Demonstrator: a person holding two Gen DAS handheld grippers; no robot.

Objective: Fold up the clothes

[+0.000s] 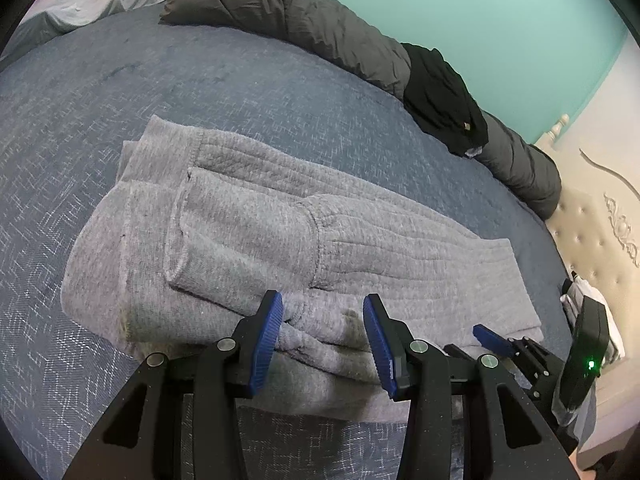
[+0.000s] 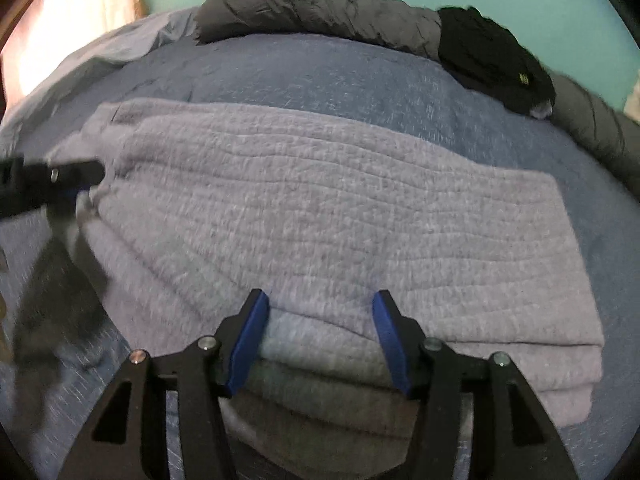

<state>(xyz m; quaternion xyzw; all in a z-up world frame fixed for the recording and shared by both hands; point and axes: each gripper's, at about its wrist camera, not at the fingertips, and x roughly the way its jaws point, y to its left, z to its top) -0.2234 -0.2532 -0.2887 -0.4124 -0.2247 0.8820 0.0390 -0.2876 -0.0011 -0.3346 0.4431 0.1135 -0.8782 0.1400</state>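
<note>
Item: grey sweatshirt (image 1: 280, 232), lying on the blue bedspread (image 1: 100, 92), near edge closest to both tools. Condition: body doubled into stacked layers, one sleeve with ribbed cuff (image 1: 316, 216) laid across the top; judged partly folded, at least one further fold and a squaring-up outstanding. Left gripper (image 1: 323, 336): jaws parted, straddling a bunched ridge at the near edge, pads not pressing, nothing held. Right gripper (image 2: 322, 330): jaws parted over the layered near edge, nothing clamped. Also present: dark grey rolled duvet (image 1: 304, 24) and a black garment (image 1: 444, 96) along the far side.
</note>
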